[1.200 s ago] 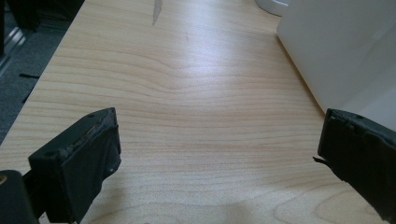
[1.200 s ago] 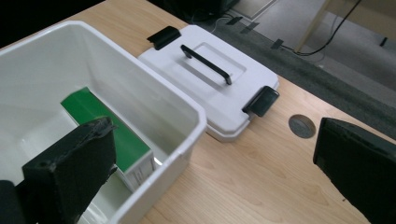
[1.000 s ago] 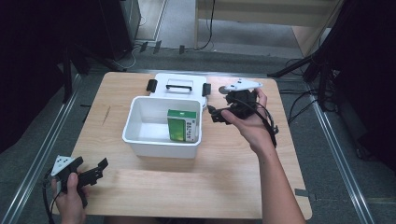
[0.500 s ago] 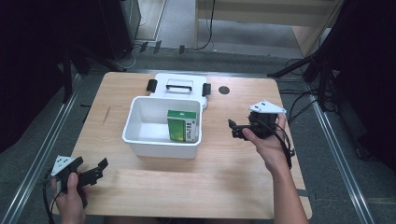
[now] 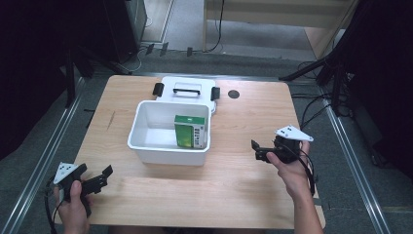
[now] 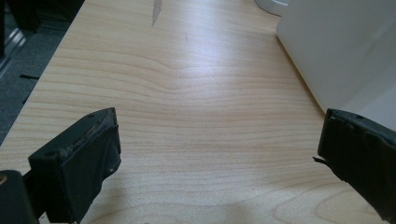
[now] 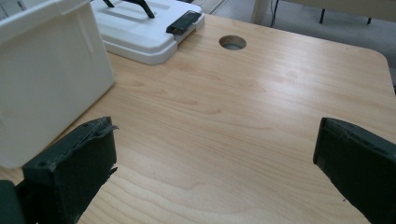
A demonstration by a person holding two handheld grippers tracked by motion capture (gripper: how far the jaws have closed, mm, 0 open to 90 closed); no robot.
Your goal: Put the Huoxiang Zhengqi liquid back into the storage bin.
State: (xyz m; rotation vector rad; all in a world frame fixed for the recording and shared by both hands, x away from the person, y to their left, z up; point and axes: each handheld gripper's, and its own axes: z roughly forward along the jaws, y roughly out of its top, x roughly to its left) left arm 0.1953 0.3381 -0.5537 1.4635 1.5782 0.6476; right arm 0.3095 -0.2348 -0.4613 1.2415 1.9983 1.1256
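A white plastic bin (image 5: pixel 146 146) stands open in the middle of the wooden table (image 5: pixel 243 185), with a green box (image 5: pixel 191 131) upright inside at its right end. The bin's white lid (image 5: pixel 185 87) with a black handle lies flat just behind it. My left gripper (image 5: pixel 100 176) rests low at the table's front left corner, open and empty, its jaws spread over bare wood (image 6: pixel 210 140) beside the bin's wall (image 6: pixel 345 46). My right gripper (image 5: pixel 257 150) hovers right of the bin, open with nothing between its jaws; its view takes in the bin (image 7: pixel 46 84) and lid (image 7: pixel 144 28).
A round cable hole (image 5: pixel 234 94) sits in the table near the back edge, right of the lid. Metal rails run along both sides of the table. Cables and stand legs lie on the floor behind and to the right.
My right gripper has pulled back from beside the lid toward the front right of the table, still open. The left gripper has stayed put.
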